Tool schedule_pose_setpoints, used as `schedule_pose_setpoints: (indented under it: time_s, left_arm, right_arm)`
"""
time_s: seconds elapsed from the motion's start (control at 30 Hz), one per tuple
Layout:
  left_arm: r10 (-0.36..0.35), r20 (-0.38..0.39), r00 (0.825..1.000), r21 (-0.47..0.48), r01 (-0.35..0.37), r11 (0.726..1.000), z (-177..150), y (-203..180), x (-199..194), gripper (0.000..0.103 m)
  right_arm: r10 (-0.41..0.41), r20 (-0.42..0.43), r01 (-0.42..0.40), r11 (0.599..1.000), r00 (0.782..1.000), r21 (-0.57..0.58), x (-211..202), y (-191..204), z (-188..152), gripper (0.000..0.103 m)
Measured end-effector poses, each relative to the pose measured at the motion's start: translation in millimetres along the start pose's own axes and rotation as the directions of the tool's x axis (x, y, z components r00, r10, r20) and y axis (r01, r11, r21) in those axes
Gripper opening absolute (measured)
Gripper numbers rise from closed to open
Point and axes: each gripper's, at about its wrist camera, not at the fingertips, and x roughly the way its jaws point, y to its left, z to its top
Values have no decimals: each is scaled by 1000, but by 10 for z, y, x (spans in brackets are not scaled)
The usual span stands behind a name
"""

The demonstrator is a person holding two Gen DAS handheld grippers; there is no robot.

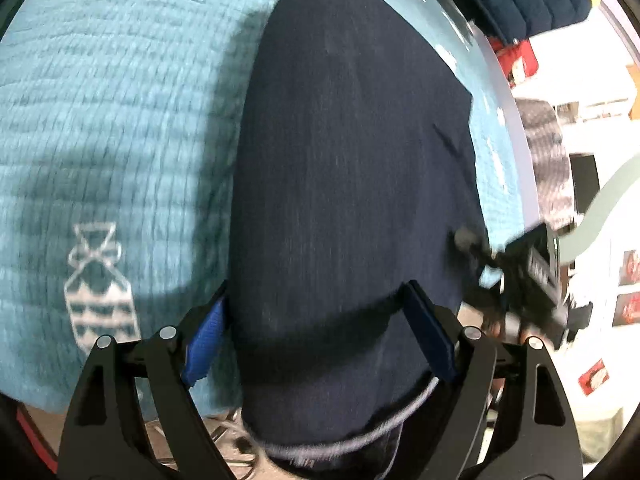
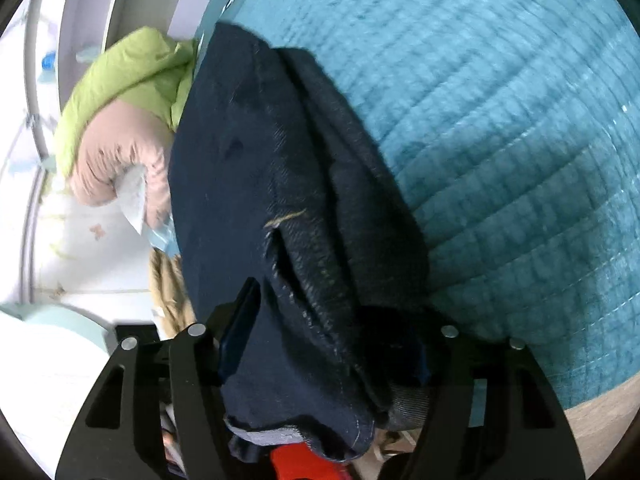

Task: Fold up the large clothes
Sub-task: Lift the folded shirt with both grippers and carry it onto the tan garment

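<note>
Between the fingers of the left gripper [image 1: 316,340]: dark navy trousers [image 1: 352,184], pads [image 1: 208,340] set wide apart on either side of the cloth, not visibly pinching. Right gripper [image 2: 324,344]: fingers likewise spread, bunched denim between them; whether they clamp cannot be told. Garment lies lengthwise on a quilted teal bedspread [image 1: 120,128]. Judged heavy, limp, coarse-weave, not slippery; best gripped at the thick hem or waistband seam. Beyond: green and pink bedding [image 2: 120,120].

No legible text on anything visible
</note>
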Motion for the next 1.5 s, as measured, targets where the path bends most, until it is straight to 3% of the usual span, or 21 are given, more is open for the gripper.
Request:
schedule_pose_setpoints:
  time_s: [0.17,0.23,0.4,0.5,0.8,0.97,1.13,1.33,1.4,1.5]
  left_arm:
    - [111,17,994,69,-112,991,80,-157,155,84]
    - [145,44,988,94,-149,984,38,-218,132,79]
    - [158,131,979,202,-182,962,-91,-326,-123,50]
    - [131,163,978,255,-170,952,-133,-446,-320,44]
    - [70,259,963,326,-156,932,-215,-582,-997,44]
    - [52,359,932,313,-173,934,-196,-447,-1616,44]
    - [88,482,872,253,-234,939,-119,20,-2497,44]
    - [188,618,763,162,-358,920,8,812,-3603,44]
    - [227,654,722,135,-407,904,55,1137,-3954,44]
    - [274,679,681,95,-451,887,77,1562,-4279,44]
  right_arm:
    - [-8,36,9,1000,999,-20,-54,-23,-74,27]
    - [-97,73,105,987,993,-121,-95,166,-144,23]
    - [-218,159,258,917,963,-303,-13,794,-372,19]
    - [-264,206,326,862,942,-387,8,1137,-497,18]
    - [-207,286,331,797,936,-506,-125,1925,-811,18]
    - [-135,290,288,752,947,-593,42,2612,-1004,18]
    - [-23,229,182,685,973,-706,505,3421,-1166,18]
    - [113,118,25,608,987,-794,1399,4448,-1466,18]
    - [152,74,-32,599,986,-800,1708,4702,-1548,18]
    - [191,32,-90,592,981,-801,2211,4983,-1673,18]
